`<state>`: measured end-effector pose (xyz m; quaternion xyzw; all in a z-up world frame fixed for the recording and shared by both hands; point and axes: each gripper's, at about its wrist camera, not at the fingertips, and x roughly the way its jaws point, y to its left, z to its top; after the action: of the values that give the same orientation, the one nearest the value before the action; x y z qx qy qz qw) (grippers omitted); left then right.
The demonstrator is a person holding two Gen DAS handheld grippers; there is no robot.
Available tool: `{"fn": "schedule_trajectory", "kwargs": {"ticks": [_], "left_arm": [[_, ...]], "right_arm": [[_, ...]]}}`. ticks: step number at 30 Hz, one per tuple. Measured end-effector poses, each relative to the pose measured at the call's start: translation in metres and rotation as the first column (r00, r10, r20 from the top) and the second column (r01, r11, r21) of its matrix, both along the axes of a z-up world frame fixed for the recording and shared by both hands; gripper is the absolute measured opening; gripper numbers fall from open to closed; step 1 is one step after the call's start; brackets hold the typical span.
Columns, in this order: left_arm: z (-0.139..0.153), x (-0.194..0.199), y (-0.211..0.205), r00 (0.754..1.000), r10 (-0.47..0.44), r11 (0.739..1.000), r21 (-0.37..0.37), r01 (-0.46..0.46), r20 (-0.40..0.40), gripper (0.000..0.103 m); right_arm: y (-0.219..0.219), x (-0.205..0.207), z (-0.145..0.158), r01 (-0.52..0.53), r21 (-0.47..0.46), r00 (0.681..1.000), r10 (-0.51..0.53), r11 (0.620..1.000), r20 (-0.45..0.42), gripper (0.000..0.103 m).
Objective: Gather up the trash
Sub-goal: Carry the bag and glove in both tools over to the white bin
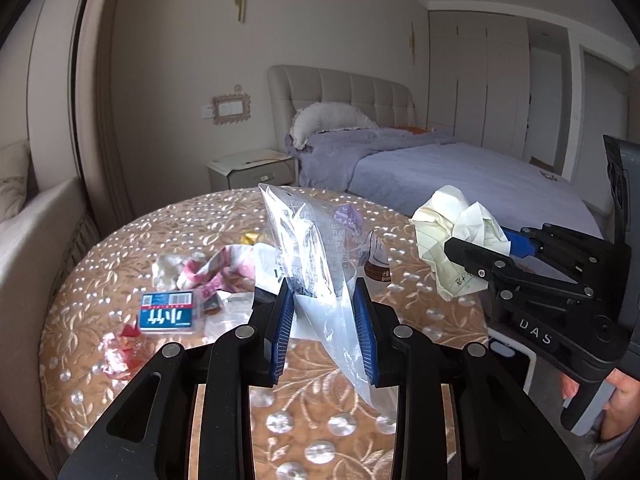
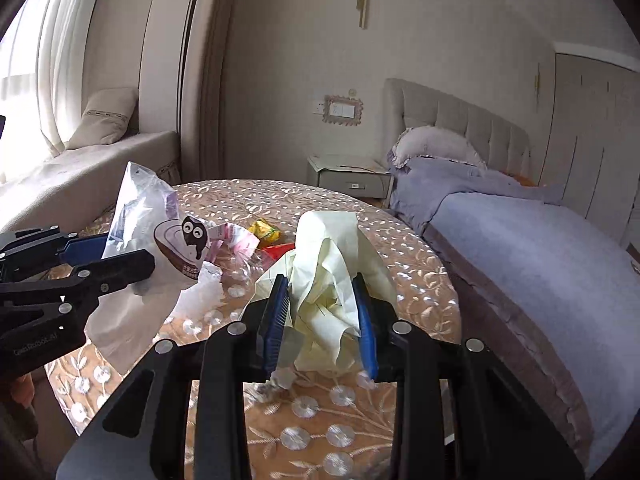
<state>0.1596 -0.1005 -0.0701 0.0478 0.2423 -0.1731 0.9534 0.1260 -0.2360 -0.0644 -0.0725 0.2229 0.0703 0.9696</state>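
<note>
- Left gripper (image 1: 325,300): jaws narrowed onto a clear plastic bag (image 1: 304,240), held up above the round desk (image 1: 120,248).
- Right gripper (image 2: 322,304): jaws pinched on crumpled cream paper (image 2: 332,264), lifted over the desk's bed-side edge.
- Left lying on the desk: blue packet (image 1: 166,316), pink wrapper (image 1: 212,272), red wrapper (image 1: 120,352), yellow wrapper (image 2: 266,232).
- Beyond the desk: bed (image 1: 460,168) and nightstand (image 1: 252,168).
</note>
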Motion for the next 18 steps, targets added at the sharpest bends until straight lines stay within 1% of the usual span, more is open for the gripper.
{"fn": "schedule_trajectory", "kwargs": {"ticks": [5,10,14,18], "left_arm": [[-0.008,-0.005,-0.058,0.994,-0.104,0.995,0.009,0.104,-0.014,0.029],[-0.019,-0.007,-0.113,0.979,-0.202,0.979,0.01,0.202,-0.021,0.029],[-0.031,-0.006,-0.157,0.957,-0.288,0.958,0.003,0.288,-0.044,0.029],[-0.05,-0.006,-0.202,0.931,-0.359,0.932,0.016,0.361,-0.072,0.029]], "right_arm": [[-0.05,-0.023,-0.002,0.103,-0.002,0.994,-0.103,0.995,0.021,0.034],[-0.099,-0.038,-0.012,0.205,-0.015,0.978,-0.205,0.979,0.025,0.034],[-0.133,-0.048,-0.023,0.28,-0.022,0.96,-0.279,0.96,0.022,0.034],[-0.163,-0.052,-0.039,0.352,-0.024,0.936,-0.352,0.936,0.018,0.035]]}}
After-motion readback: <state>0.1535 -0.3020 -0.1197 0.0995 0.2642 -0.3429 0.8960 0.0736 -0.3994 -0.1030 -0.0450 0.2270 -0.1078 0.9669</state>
